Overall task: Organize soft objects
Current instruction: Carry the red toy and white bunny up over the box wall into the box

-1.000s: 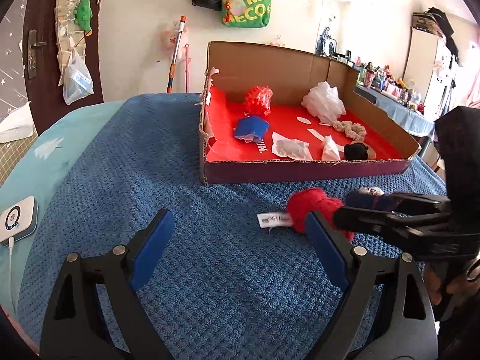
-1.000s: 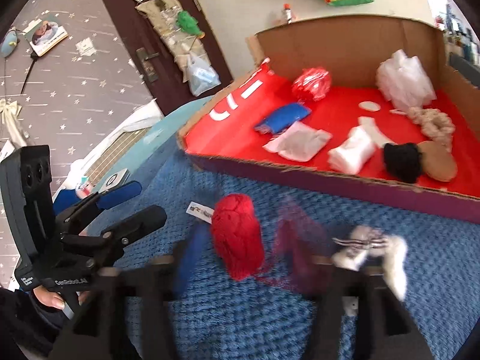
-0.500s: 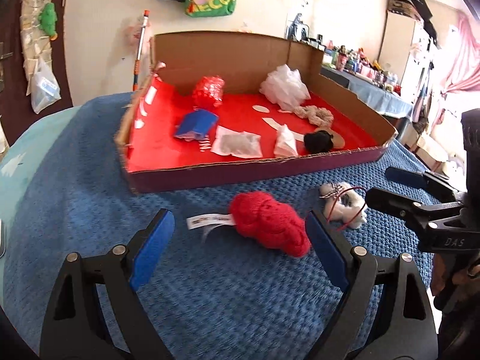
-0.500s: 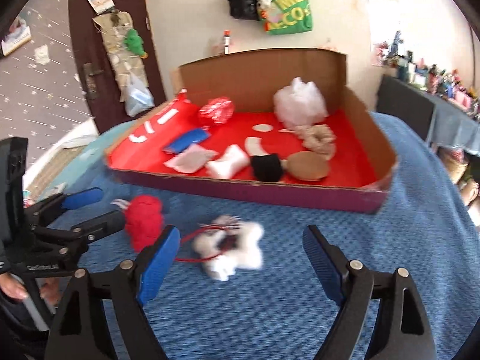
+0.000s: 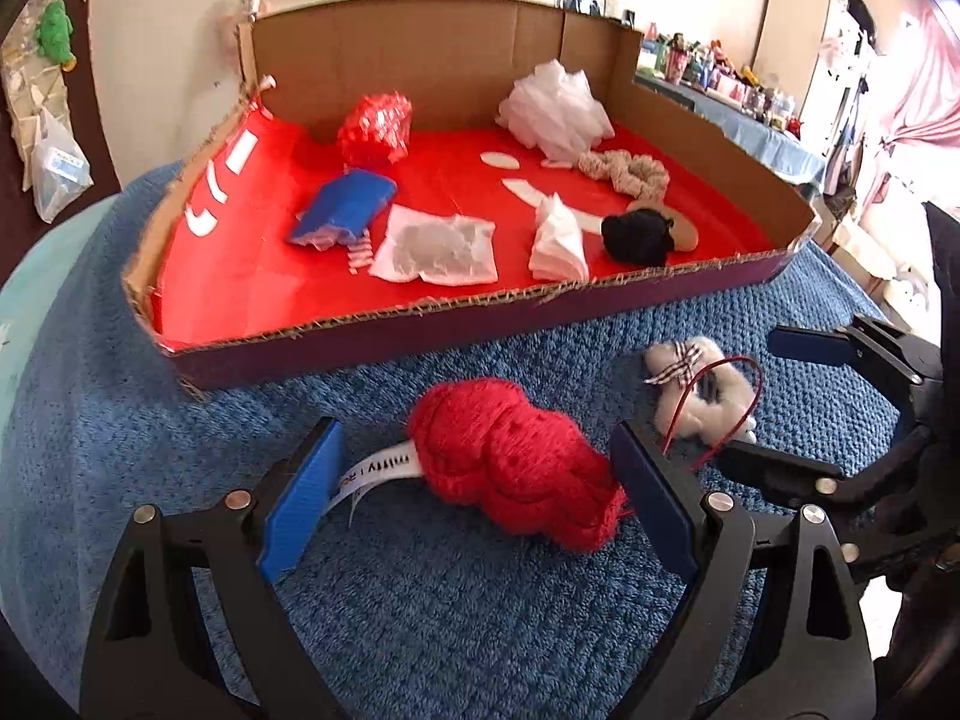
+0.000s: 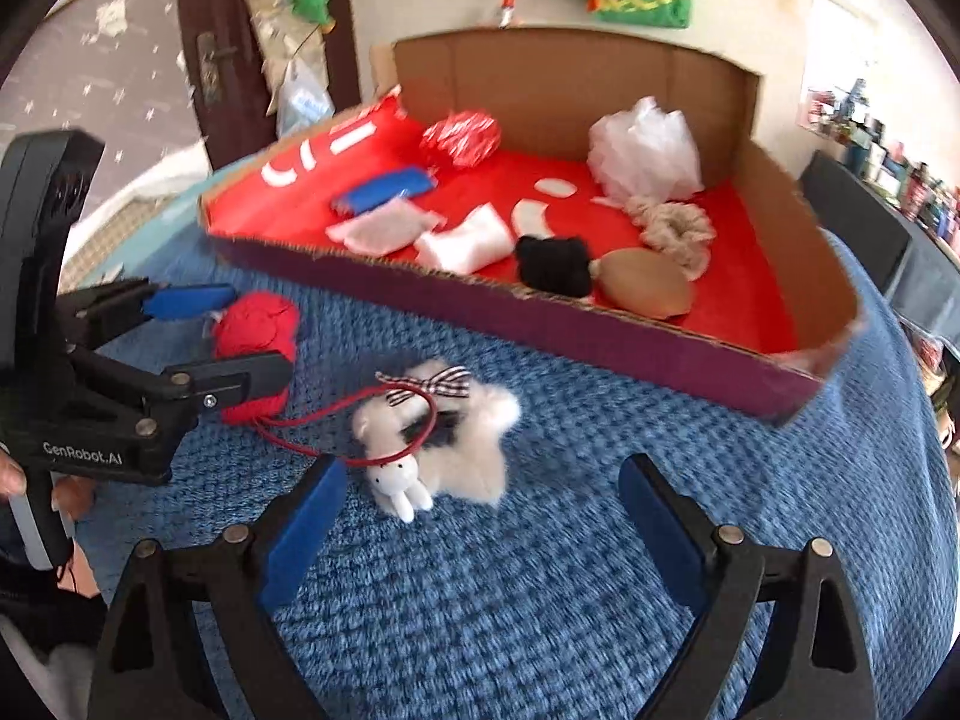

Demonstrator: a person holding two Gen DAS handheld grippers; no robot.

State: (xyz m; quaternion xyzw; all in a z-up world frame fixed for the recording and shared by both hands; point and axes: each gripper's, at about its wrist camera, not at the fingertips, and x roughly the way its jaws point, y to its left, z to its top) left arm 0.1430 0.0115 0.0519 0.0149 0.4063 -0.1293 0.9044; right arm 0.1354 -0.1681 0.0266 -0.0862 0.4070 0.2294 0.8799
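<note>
A red yarn bundle with a white label lies on the blue blanket, in front of the cardboard box. My left gripper is open around it; the blue pads flank it without pressing. The same bundle shows between the left gripper's fingers in the right wrist view. A white plush toy with a checked bow and a red cord loop lies to its right. My right gripper is opening, and the toy's near end sits untouched between its fingertips. The right gripper also shows beside the toy.
The red-lined box holds a red mesh ball, a blue cloth, a white pouch, a folded tissue, a black pompom, a beige scrunchie and a white puff. A blue knitted blanket covers the surface.
My left gripper has closed in on the red yarn, which now lies between its pads. My right gripper swung from the yarn to the white plush and opened wider.
</note>
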